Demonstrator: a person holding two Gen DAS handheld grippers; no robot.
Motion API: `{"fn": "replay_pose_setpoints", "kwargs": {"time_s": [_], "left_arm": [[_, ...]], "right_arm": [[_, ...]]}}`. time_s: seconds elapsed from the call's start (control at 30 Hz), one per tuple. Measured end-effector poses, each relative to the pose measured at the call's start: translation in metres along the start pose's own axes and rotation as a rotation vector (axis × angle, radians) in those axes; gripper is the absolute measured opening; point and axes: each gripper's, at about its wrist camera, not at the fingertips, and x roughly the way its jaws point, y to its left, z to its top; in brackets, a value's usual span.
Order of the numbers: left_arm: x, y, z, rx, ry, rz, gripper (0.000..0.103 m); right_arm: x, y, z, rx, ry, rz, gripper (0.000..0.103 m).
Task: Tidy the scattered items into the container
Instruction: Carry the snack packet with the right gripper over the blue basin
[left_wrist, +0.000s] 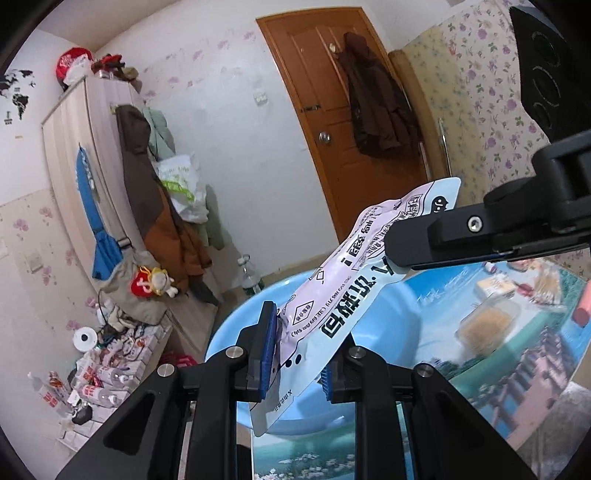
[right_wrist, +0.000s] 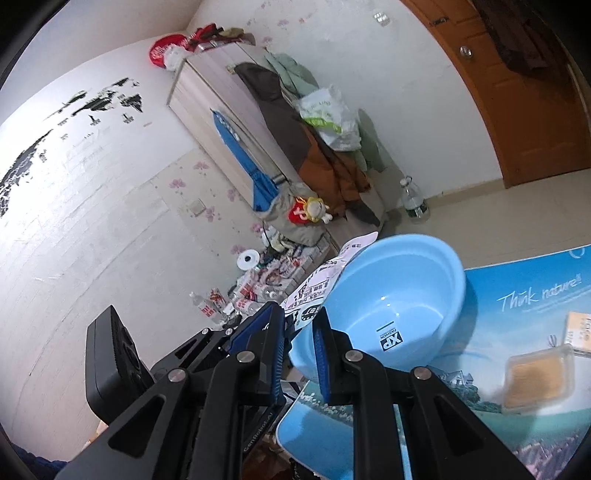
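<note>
A white and lilac snack packet (left_wrist: 332, 295) with black print hangs stretched over the light blue basin (left_wrist: 402, 325). My left gripper (left_wrist: 295, 350) is shut on its lower end between the blue pads. My right gripper (left_wrist: 397, 243) reaches in from the right and is shut on the packet's upper end. In the right wrist view the right gripper (right_wrist: 299, 314) pinches the packet (right_wrist: 317, 284) just left of the basin (right_wrist: 391, 295) rim. The left gripper's black body (right_wrist: 110, 354) sits close on the left.
The basin stands on a table with a blue landscape mat (right_wrist: 517, 295). On the mat lie a clear box with brown contents (right_wrist: 539, 376), a yellow carton (left_wrist: 493, 286) and a red item (left_wrist: 581, 314). Beyond are a cluttered floor, a wardrobe and a wooden door.
</note>
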Motion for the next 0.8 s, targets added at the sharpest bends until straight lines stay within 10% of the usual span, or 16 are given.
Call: {"fn": "replay_pose_setpoints", "kwargs": {"time_s": [0.5,0.8], "left_arm": [[0.084,-0.002,-0.033,-0.027,0.133,-0.060,0.025],[0.081,0.003,-0.032,-0.037,0.104,-0.034,0.066]], "right_arm": [[0.090,-0.064,0.000,0.075,0.121,-0.085,0.017],[0.108,-0.076,-0.006,0.092,0.153,-0.112,0.017]]}}
